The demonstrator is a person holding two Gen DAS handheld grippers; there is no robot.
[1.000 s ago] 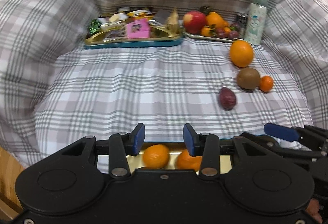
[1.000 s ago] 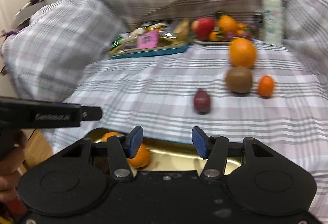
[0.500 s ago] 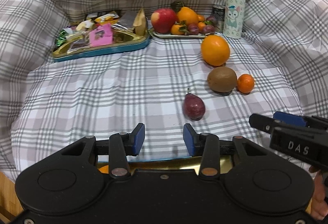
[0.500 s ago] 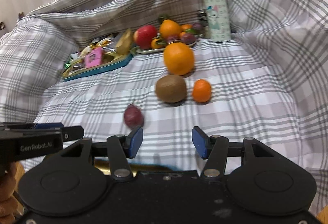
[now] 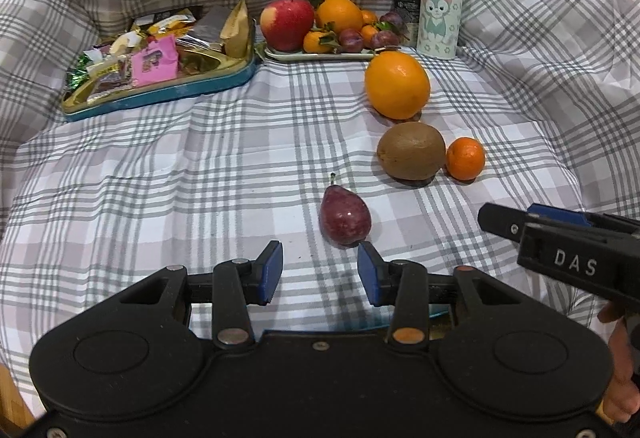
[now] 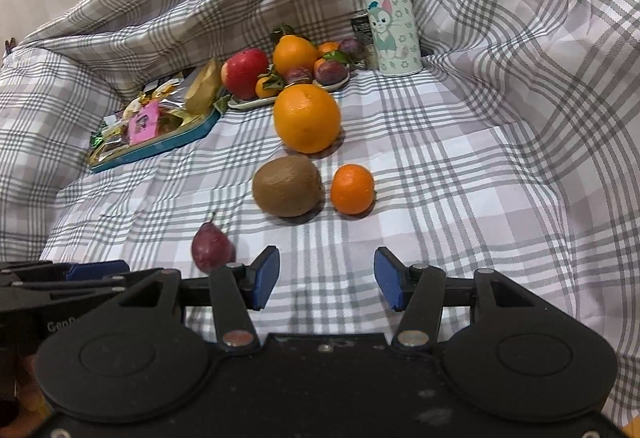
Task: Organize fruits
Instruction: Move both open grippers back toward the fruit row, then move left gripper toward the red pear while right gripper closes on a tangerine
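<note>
Two wrist-mounted fisheye cameras look forward and steeply down over their own blue-padded fingers onto a checked cloth. The left view sits close above a dark red pear, facing a snack tray and fruit plate at the back. The right view, just beside it, faces the kiwi and large orange. Both share the loose fruit, trays and patterned flask, and each catches the other gripper at its edge.

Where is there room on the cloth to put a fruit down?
The widest bare patch of cloth runs from the snack tray down to the left gripper, left of the pear. The right side is crowded: orange, kiwi and mandarin sit close. The fruit plate is full.
</note>
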